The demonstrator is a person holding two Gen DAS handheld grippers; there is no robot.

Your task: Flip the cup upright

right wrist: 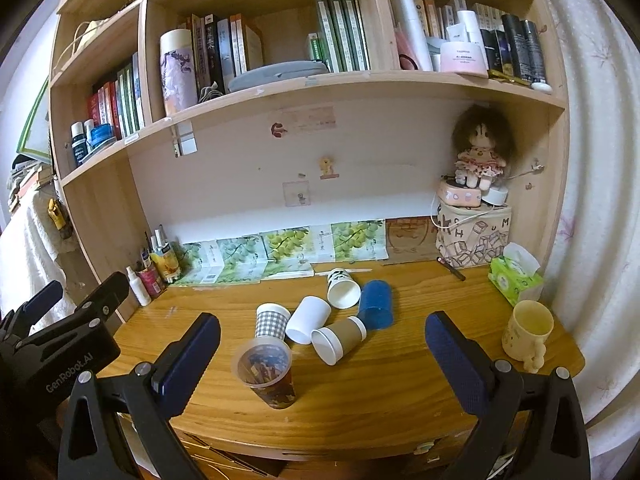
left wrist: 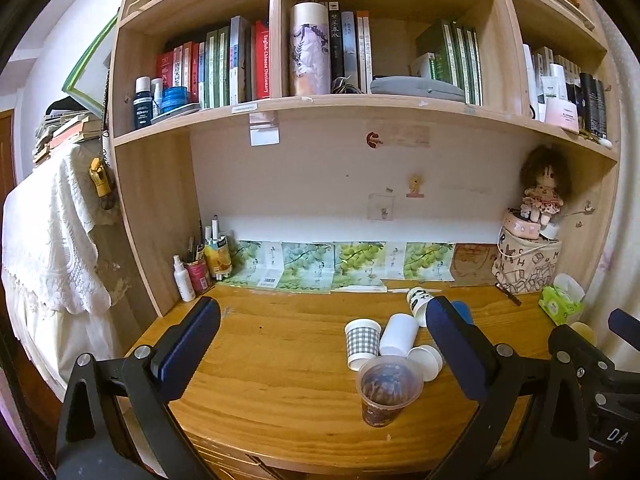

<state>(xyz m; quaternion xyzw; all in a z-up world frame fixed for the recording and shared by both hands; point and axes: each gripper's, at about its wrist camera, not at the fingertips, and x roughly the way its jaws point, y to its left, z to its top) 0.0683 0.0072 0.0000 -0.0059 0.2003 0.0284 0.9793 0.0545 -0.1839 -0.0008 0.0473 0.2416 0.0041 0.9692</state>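
Observation:
Several cups sit on the wooden desk (right wrist: 384,376). A clear plastic cup with a printed sleeve (right wrist: 266,372) stands upright at the front; it also shows in the left wrist view (left wrist: 388,388). A grey checked cup (right wrist: 272,320) stands upside down behind it. A white cup (right wrist: 308,320), a brown sleeved cup (right wrist: 340,338), a blue cup (right wrist: 376,304) and a panda print cup (right wrist: 343,288) lie on their sides. My left gripper (left wrist: 322,330) and right gripper (right wrist: 322,346) are both open and empty, held above the desk's front edge.
A yellow mug (right wrist: 526,332) stands at the right front corner, a green tissue pack (right wrist: 514,276) behind it. A patterned box with a doll (right wrist: 476,232) stands at the back right. Pen holders and a spray bottle (right wrist: 138,286) stand at the back left. Shelves hang overhead.

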